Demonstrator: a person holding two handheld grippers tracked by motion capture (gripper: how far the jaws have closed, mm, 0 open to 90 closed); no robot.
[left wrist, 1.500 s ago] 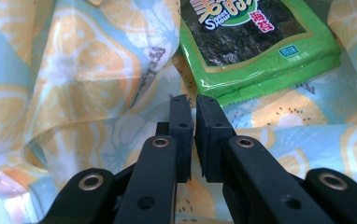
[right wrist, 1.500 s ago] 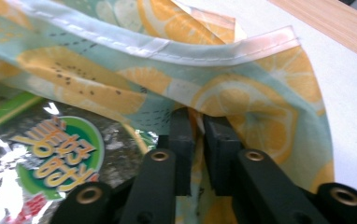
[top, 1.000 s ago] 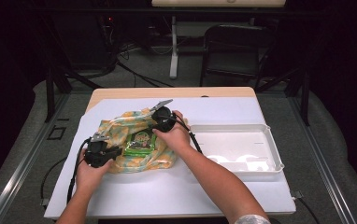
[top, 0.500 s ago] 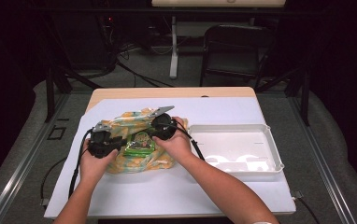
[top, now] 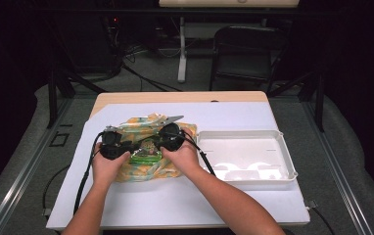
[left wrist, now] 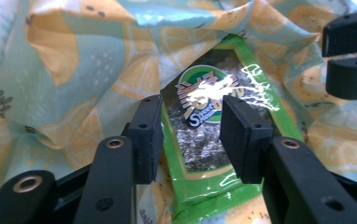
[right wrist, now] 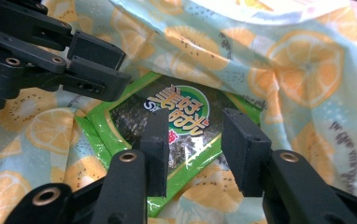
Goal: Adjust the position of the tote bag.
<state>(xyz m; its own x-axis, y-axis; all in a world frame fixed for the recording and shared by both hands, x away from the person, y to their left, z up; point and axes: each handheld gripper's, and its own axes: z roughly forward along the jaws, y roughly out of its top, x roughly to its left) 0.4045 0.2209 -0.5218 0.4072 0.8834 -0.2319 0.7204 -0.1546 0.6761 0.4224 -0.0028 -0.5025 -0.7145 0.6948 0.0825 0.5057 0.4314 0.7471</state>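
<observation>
Tongs first: you are holding the left tongs [left wrist: 190, 135] wide, their jaws having just been opening, and the right tongs [right wrist: 195, 149] wide too, nothing pinched in either. Both are hovering over the green glossy seaweed snack packet [left wrist: 214, 140], which is lying on the crumpled lemon-print cloth [top: 141, 169] directly ahead of each pair, its long axis running away from the left tongs. Neither hand is plainly nearer; they are facing each other across it. Cloth folds are crowding the packet's far end. Just right of the cloth, the white plastic tray [top: 246, 174] is waiting on the white-covered table [top: 175, 205].
</observation>
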